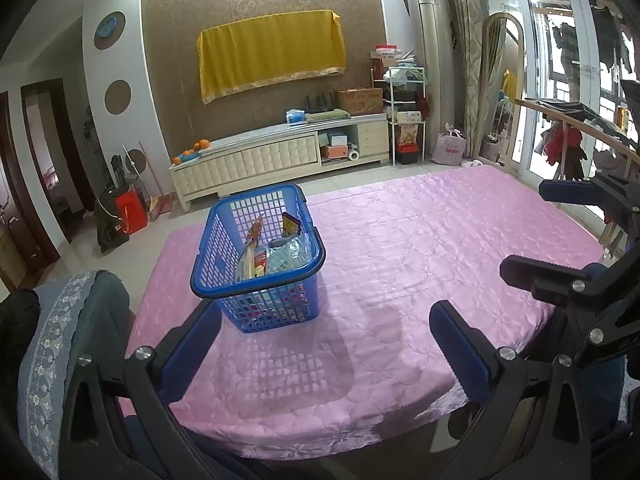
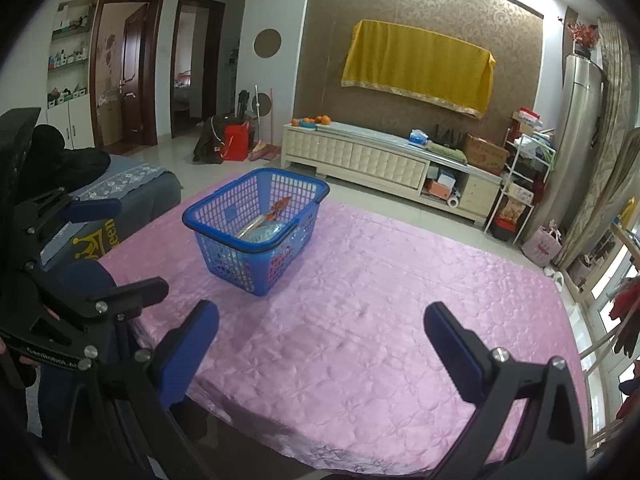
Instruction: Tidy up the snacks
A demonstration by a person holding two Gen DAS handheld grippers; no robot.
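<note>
Blue plastic lattice basket (image 1: 256,264) holding crinkly snack packets (image 1: 280,256) sits ahead of the left hand-held gripper (image 1: 326,344), on the quilted pink table (image 1: 440,248). Both the left and the right hand-held gripper (image 2: 322,344) are spread, empty.

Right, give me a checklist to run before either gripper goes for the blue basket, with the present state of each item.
1. Left gripper open: ok, jaws wide apart, nothing between them.
2. Right gripper open: ok, empty.
3. Blue basket upright on the pink cloth: ok.
4. Snack packets inside the basket: ok, several show above the rim.
5. Loose snacks left on the cloth: none seen in either view.
6. Basket handles folded down on the rim: ok on the near side; far side cannot tell.
</note>
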